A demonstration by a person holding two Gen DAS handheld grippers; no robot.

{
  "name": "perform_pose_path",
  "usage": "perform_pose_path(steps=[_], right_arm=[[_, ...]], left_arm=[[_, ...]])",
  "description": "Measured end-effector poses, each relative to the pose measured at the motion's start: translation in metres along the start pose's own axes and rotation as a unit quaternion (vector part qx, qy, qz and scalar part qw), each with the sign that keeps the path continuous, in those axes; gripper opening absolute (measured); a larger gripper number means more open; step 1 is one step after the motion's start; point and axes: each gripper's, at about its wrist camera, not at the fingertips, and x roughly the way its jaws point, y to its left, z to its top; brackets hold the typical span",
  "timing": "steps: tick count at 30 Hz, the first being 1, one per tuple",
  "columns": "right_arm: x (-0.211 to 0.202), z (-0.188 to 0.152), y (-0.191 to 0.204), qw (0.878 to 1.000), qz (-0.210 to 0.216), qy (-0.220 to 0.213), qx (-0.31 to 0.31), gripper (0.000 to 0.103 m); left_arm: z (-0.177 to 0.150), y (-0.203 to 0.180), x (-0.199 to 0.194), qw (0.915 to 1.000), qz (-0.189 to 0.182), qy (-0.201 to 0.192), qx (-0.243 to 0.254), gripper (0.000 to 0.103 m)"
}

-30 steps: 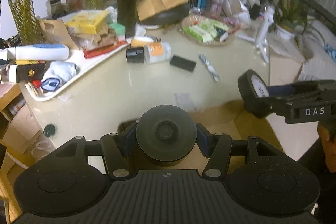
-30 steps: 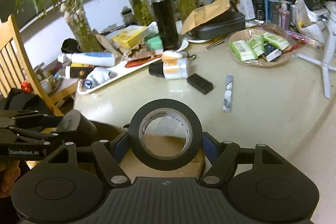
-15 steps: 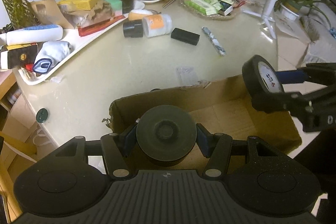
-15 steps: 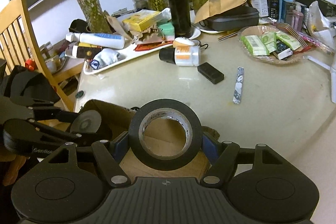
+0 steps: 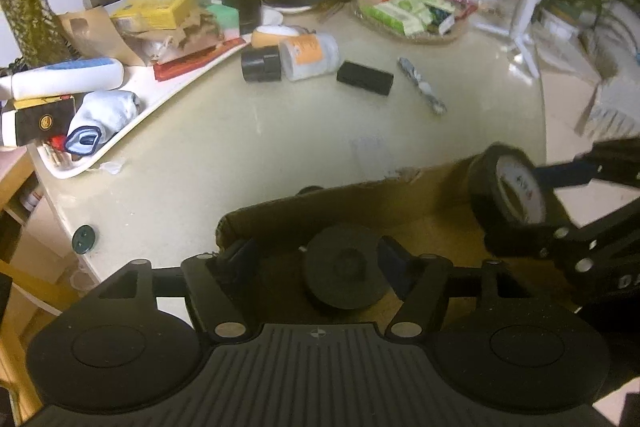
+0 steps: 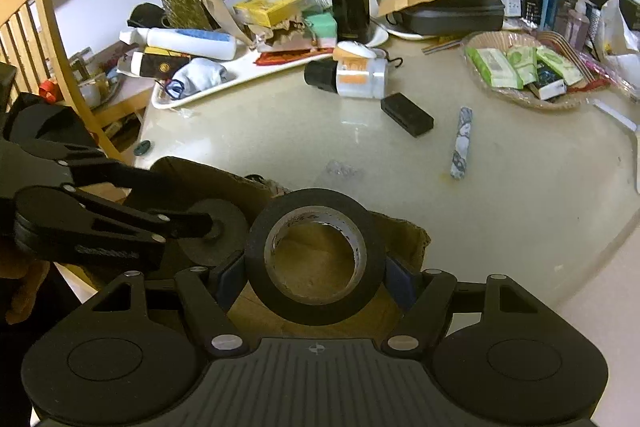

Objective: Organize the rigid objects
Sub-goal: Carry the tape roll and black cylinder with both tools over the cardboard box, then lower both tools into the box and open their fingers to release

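Above the cardboard box [image 5: 404, 227]: left gripper [image 5: 320, 263] just widened, black disc [image 5: 344, 273] between its fingers, loose. Over that box too: right gripper [image 6: 316, 279] clamped on tape roll [image 6: 316, 255].

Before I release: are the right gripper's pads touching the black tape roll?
Touching. The right wrist view shows the black tape roll pinched at both sides between the right gripper pads, no gap.
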Motion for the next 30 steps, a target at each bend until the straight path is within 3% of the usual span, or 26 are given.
perform_pose_path(steps=[8,16,18,20,30], right_arm=[[0.007,0.000,0.009,0.999,-0.008,0.022,-0.025,0.075],[0.015,-0.003,0.013,0.998,-0.025,0.040,-0.049,0.076],[0.015,-0.002,0.015,0.997,-0.030,0.032,-0.059,0.094],[0.011,-0.002,0.018,0.997,-0.022,0.018,-0.068,0.101],[0.009,0.003,0.016,0.998,-0.040,0.004,-0.053,0.103]], left_arm=[[0.004,0.011,-0.011,0.9988,-0.013,-0.026,-0.039,0.066],[0.006,0.012,-0.011,0.9986,0.003,-0.030,-0.043,0.067],[0.006,0.013,-0.011,0.9985,0.005,-0.031,-0.044,0.067],[0.006,0.014,-0.012,0.9985,0.004,-0.031,-0.045,0.067],[0.005,0.017,-0.013,0.9981,0.011,-0.032,-0.052,0.067]])
